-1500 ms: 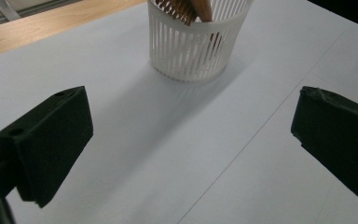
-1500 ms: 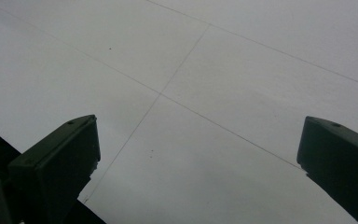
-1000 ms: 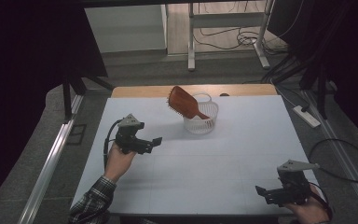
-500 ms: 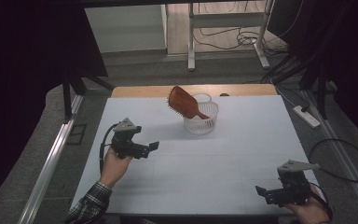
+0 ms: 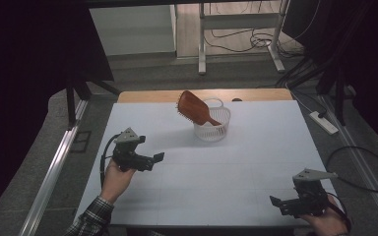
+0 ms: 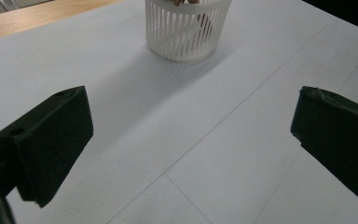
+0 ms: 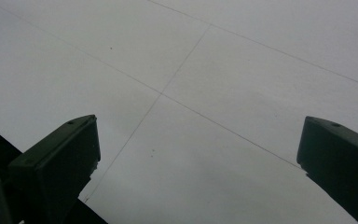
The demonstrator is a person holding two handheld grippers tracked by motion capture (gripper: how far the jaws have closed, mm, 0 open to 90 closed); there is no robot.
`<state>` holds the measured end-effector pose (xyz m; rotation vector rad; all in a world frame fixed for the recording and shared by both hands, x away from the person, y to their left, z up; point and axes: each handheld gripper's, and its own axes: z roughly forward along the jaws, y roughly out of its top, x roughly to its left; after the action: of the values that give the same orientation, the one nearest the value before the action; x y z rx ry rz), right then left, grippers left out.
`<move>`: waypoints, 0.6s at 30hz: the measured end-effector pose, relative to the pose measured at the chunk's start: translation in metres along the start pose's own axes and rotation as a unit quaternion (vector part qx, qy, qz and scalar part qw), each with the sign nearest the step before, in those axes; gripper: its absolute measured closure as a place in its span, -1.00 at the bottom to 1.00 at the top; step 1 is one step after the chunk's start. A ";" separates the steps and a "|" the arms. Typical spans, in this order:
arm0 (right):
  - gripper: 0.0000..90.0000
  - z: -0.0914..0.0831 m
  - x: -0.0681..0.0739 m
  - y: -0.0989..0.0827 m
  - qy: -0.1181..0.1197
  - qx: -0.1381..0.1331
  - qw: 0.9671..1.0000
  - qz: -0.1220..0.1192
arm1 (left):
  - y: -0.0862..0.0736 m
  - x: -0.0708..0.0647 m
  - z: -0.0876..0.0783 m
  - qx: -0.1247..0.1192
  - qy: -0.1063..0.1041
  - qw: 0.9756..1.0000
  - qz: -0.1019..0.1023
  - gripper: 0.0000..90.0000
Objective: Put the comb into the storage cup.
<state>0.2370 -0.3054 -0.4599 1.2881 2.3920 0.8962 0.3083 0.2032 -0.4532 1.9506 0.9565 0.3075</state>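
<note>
Hovering over the desk (image 5: 211, 191), both grippers empty, jaws apart.
The basket (image 5: 212, 124) stands near the far edge, a brush (image 5: 193, 107) leaning in it, head up and out past the rim. The left gripper (image 5: 153, 160) is near the left edge, facing the basket; the right gripper (image 5: 280, 205) is at the near right corner.

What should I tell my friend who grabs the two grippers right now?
Left gripper: open, holding nothing, above the table's left side, jaws aimed at the basket.
Right gripper: open, holding nothing, at the near right corner.
The brown hairbrush stands handle down in the white basket at the far middle.
Done: brush is in the basket.
Left: nothing obvious to move, I'd guess.
</note>
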 end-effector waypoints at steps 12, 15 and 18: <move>-1.00 0.000 0.000 0.000 -0.001 0.000 1.000 -0.001 | -0.008 -0.003 -0.011 -0.001 0.005 1.000 -0.003 -1.00; -1.00 0.000 0.000 0.000 -0.001 -0.001 1.000 -0.001 | -0.010 -0.003 -0.014 0.001 0.007 1.000 -0.004 -1.00; -1.00 0.000 0.001 0.000 -0.001 -0.002 1.000 -0.002 | -0.013 -0.003 -0.017 0.001 0.009 1.000 -0.007 -1.00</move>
<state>0.2368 -0.3048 -0.4595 1.2810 2.3900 0.8970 0.2903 0.2151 -0.4538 1.9447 0.9819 0.3180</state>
